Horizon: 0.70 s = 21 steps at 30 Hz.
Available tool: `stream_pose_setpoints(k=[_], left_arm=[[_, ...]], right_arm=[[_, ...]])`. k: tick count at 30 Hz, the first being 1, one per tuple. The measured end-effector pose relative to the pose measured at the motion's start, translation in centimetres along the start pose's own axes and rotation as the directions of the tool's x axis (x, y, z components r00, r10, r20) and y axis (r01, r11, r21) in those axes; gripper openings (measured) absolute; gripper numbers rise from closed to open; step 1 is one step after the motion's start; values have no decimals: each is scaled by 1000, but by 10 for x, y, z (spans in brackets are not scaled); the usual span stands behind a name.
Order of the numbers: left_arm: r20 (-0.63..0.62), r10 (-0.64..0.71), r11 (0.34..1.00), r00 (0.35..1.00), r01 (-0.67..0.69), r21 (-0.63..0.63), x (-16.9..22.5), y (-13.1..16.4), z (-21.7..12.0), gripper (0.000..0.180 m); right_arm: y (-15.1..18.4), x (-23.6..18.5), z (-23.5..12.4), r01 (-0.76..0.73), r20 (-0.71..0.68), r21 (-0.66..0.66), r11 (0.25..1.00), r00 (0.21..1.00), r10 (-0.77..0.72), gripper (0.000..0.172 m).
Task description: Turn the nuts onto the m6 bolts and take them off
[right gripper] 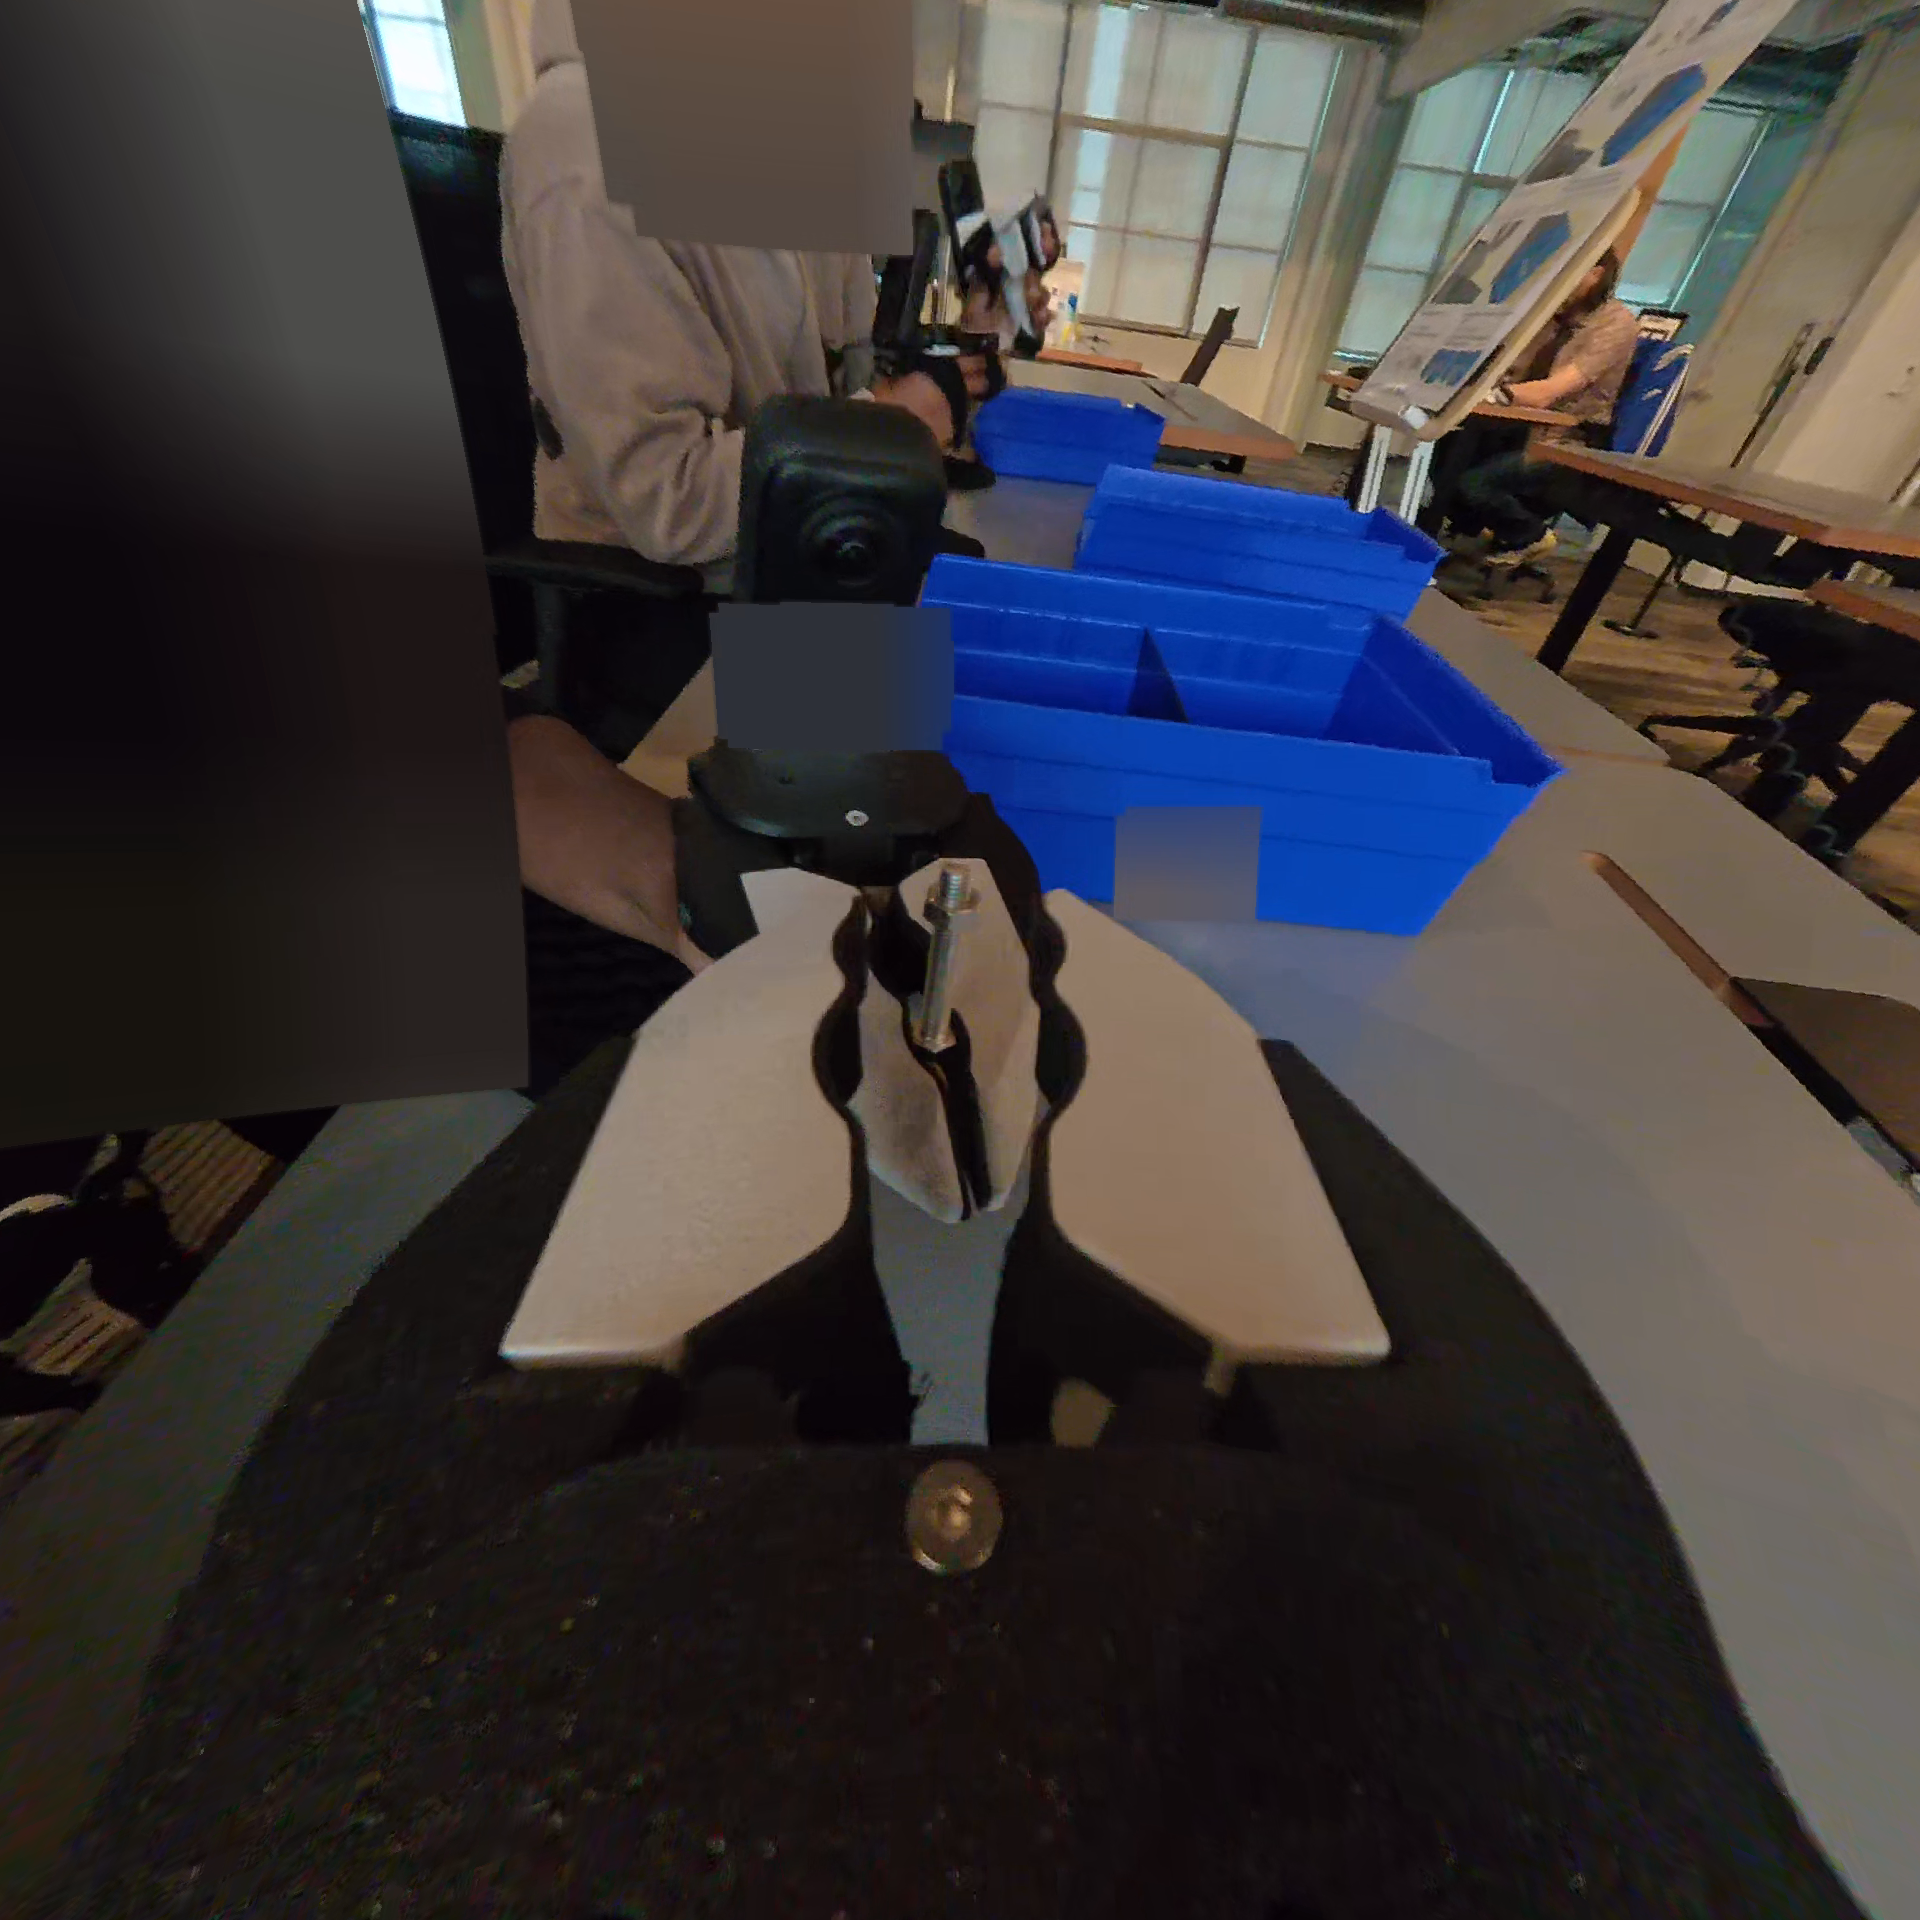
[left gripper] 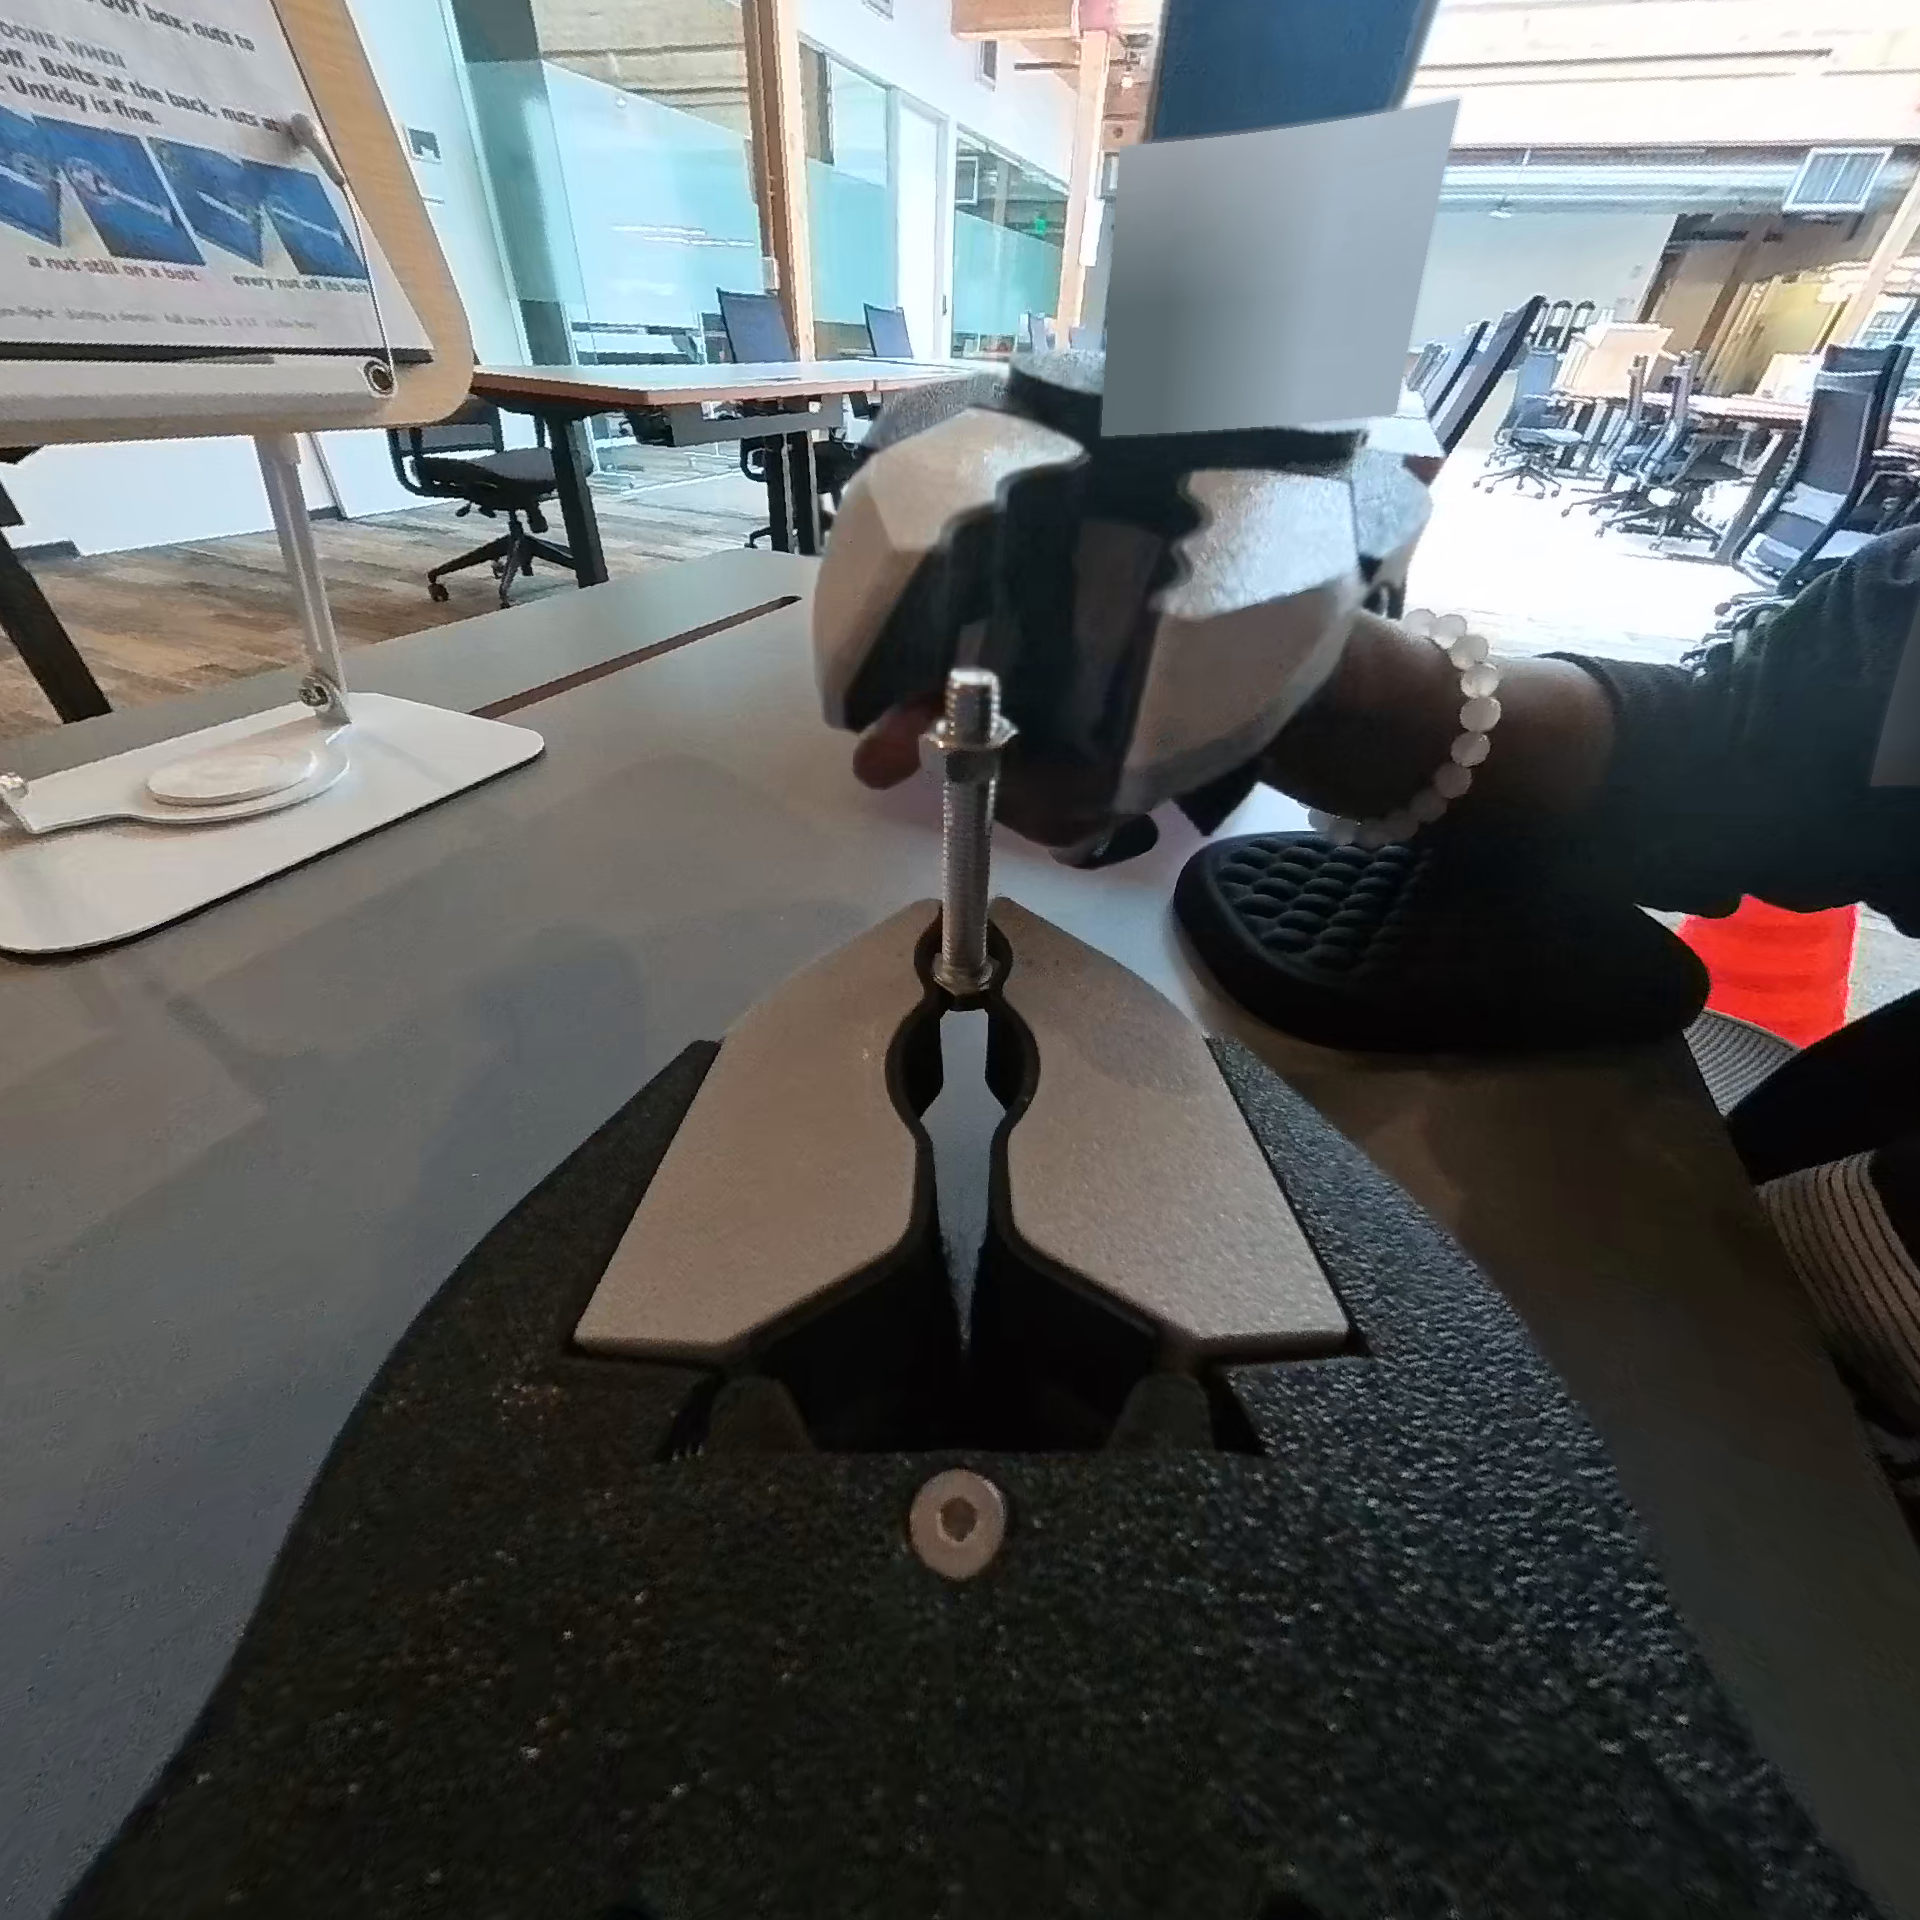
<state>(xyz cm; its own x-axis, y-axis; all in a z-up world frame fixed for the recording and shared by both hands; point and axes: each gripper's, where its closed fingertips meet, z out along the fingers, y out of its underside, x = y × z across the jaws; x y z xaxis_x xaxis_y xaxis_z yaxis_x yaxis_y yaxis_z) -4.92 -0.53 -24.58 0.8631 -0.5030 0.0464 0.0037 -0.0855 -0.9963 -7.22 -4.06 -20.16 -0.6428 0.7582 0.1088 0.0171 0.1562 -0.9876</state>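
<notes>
The left gripper (left gripper: 964,961) is pinched on the head end of a bolt (left gripper: 968,831), which stands upright above the grey desk (left gripper: 364,1039). A nut (left gripper: 968,738) sits on the thread near the bolt's top. The right gripper (right gripper: 951,935) is spread, its fingers (right gripper: 1132,1091) either side of the bolt and clear of it. A blue bin (right gripper: 1299,821) stands beyond, towards the desk's far edge.

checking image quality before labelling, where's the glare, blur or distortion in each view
Left wrist view: blown-out daylight at right, glare on the table, bolt sharp, fisheye bends the edges. Right wrist view: dimmer and softer, bins oversaturated, bolt a little soft.
</notes>
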Motion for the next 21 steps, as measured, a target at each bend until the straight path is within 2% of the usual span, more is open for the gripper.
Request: stream_pose_setpoints(k=[3, 4, 6, 8, 10, 11, 15, 16, 18, 20, 21], left_arm=[[4, -9, 1000, 1000, 9, 7, -1, -1, -1, 1], [6, -10, 1000, 1000, 9, 8, -2, -1, -1, 1], [5, -15, 1000, 1000, 15, 7, -2, -1, -1, 1], [1, -9, 1000, 1000, 9, 3, -1, 0, 0, 1], [1, -2, 1000, 1000, 2, 0, -1, 0, 0, 1], [2, -3, 1000, 1000, 3, 1, -1, 0, 0, 1], [10, -9, 1000, 1000, 9, 8, -2, -1, -1, 1], [11, -14, 1000, 1000, 14, 9, -3, -1, -1, 1], [7, -16, 1000, 1000, 16, 9, -3, -1, -1, 1], [5, -7, 1000, 1000, 7, 3, -2, 0, 0, 1], [5, -5, 1000, 1000, 5, 2, -2, 0, 0, 1]], right_arm=[[1, -5, 1, 18, 18, -19, 1000, 1000, -17, 18], [0, -5, -1, 21, 20, -21, 1000, 1000, -21, 8], [-5, -5, -4, -11, 38, 6, 1000, 999, 11, 6], [-4, -2, -3, -24, 23, 7, 1000, 999, 24, 10], [1, 0, 0, -6, -3, -11, 1000, 1000, 6, 30], [2, -2, 2, 3, 3, -19, 1000, 1000, -3, 32], [0, -5, -2, 24, 18, -28, 999, 1000, -23, 6], [-3, -4, -4, 3, 25, -10, 1000, 1000, -3, 6], [-3, -1, -4, -16, 13, 3, 1000, 1000, 16, 8], [0, 3, 0, 1, -22, -6, 1000, 1000, -2, 30], [1, 1, 1, 11, -18, -11, 1000, 1000, -11, 33]])
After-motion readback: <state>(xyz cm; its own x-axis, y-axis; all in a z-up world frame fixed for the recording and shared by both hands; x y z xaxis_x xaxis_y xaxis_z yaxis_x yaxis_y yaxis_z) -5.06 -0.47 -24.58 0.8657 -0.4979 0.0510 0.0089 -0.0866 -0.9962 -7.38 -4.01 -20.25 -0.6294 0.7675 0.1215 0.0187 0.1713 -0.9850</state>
